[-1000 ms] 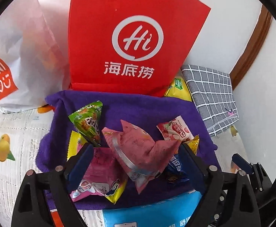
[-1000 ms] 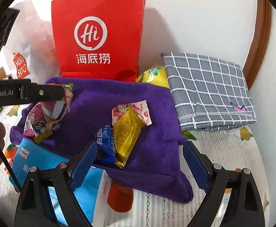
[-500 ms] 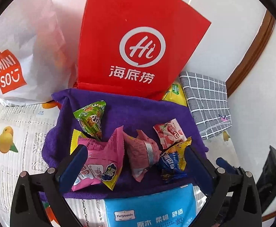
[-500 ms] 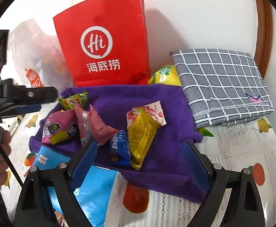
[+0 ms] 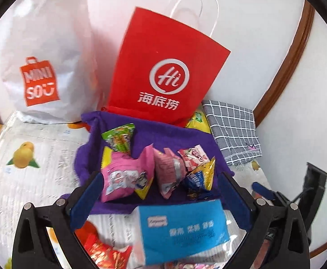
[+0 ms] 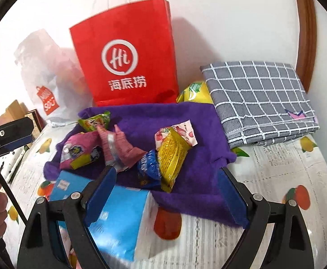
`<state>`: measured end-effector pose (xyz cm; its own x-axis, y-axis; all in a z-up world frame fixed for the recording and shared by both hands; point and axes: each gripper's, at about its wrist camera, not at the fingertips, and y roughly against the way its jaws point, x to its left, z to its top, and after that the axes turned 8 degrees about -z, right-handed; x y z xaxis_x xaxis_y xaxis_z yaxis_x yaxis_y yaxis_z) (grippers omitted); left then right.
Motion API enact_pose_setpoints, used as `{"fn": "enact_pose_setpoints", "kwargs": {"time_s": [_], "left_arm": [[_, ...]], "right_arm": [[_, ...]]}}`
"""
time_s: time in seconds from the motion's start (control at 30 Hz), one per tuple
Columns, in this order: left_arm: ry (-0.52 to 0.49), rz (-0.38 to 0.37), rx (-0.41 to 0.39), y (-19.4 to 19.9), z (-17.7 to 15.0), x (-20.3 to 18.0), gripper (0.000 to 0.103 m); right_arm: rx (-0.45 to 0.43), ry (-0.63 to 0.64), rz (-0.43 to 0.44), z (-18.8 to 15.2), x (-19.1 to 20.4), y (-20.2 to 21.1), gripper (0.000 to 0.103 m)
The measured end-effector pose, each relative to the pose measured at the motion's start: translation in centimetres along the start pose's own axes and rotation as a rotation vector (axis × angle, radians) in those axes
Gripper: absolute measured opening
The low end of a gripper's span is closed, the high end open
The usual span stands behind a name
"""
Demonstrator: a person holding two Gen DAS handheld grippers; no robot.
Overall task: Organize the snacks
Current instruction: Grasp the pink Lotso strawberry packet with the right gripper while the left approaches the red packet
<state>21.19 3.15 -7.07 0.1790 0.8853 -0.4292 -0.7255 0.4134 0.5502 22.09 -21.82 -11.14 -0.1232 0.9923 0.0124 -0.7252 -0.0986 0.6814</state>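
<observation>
Both tools gape — apparently empty.

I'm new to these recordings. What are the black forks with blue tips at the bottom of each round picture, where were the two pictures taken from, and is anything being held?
No robot here: a person holds a handheld gripper in each hand, with a fisheye camera looking along its two fingers. One picture looks out over the left gripper, the other over the right gripper. Both have their jaws open and hold nothing.

On the fruit-print tablecloth lies a purple towel with a pile of snack packets, and a blue tissue pack in front. Behind stand a red paper bag, a white plastic bag and a folded grey checked cloth.
</observation>
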Motion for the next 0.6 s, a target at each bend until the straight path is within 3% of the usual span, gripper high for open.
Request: {"fn": "enact_pose_setpoints", "kwargs": {"time_s": [0.17,0.27,0.4,0.6], "left_arm": [[-0.041,0.046,-0.041,2.6,-1.4,0.0,0.101],[-0.029,0.037,-0.016,3.8,-2.3,0.6,0.101],[-0.042,0.078,0.029,5.0,-4.1,1.3,0.101],[-0.013,0.056,0.054,6.3,-6.8,2.3,0.101]], "right_arm": [[-0.025,0.044,-0.03,-1.5,0.9,3.1,0.091],[-0.018,0.034,-0.028,-2.6,0.9,4.2,0.091],[0.038,-0.001,0.01,-4.4,0.3,5.1,0.091],[0.101,0.002,0.041,-7.9,0.3,5.9,0.089]]}}
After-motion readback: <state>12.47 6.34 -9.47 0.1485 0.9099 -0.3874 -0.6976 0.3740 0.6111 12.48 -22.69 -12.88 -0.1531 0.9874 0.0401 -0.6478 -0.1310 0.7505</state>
